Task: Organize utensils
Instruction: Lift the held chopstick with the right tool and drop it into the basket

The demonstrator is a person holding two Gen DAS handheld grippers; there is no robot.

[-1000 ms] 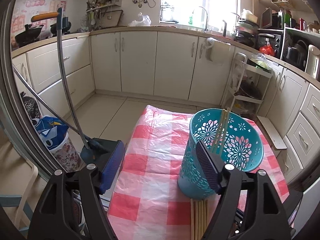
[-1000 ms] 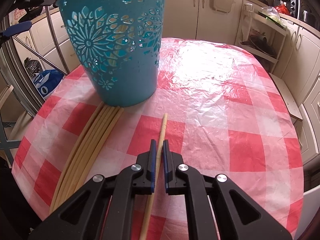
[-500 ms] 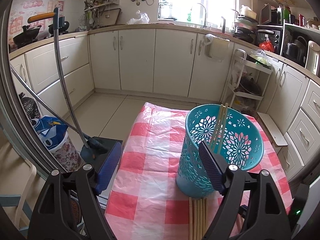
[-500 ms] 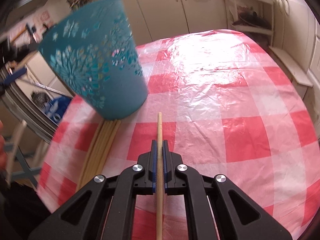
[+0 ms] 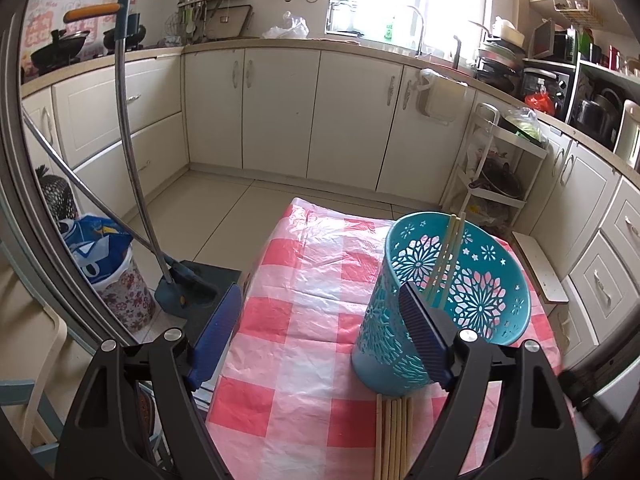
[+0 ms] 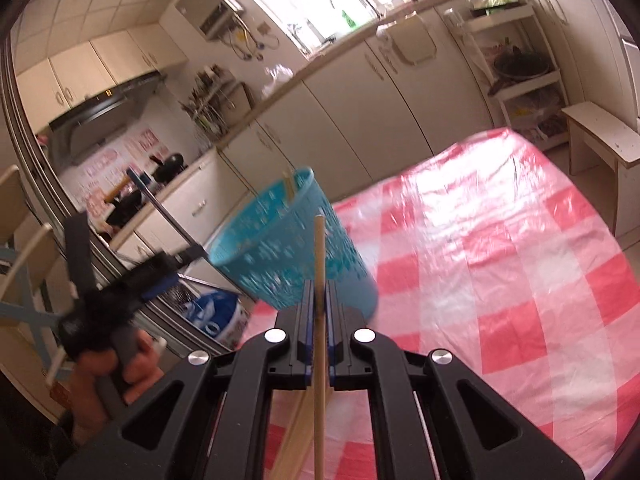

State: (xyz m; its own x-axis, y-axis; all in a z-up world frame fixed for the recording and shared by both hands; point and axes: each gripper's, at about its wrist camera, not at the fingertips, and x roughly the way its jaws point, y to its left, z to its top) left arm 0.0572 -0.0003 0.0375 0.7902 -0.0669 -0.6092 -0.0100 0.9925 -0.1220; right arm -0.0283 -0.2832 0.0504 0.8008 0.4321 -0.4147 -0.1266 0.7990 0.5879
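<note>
Your left wrist view looks down into the teal basket [image 5: 440, 304], where two chopsticks [image 5: 446, 256] lean against the far rim, and it shows the loose bundle of chopsticks [image 5: 394, 436] lying flat on the checked cloth [image 5: 304, 280] just in front of the basket's base; the right wrist view shows none of the basket's inside, only its blurred outer wall [image 6: 292, 248], but it does catch your left hand [image 6: 108, 376] wrapped around the other tool's handle at the lower left. Your left hand-held gripper [image 5: 320, 332] is spread wide with nothing between its blue pads, its right pad just in front of the basket's near wall. Your right hand-held gripper [image 6: 319, 312] is clamped tight on a single chopstick [image 6: 319, 264], which points straight ahead with its tip in front of the basket's side. A second ago that chopstick lay on the counter between barely parted pads; it has since been lifted clear and the right view has tipped up toward the cabinets and ceiling, while the left side has barely shifted.
</note>
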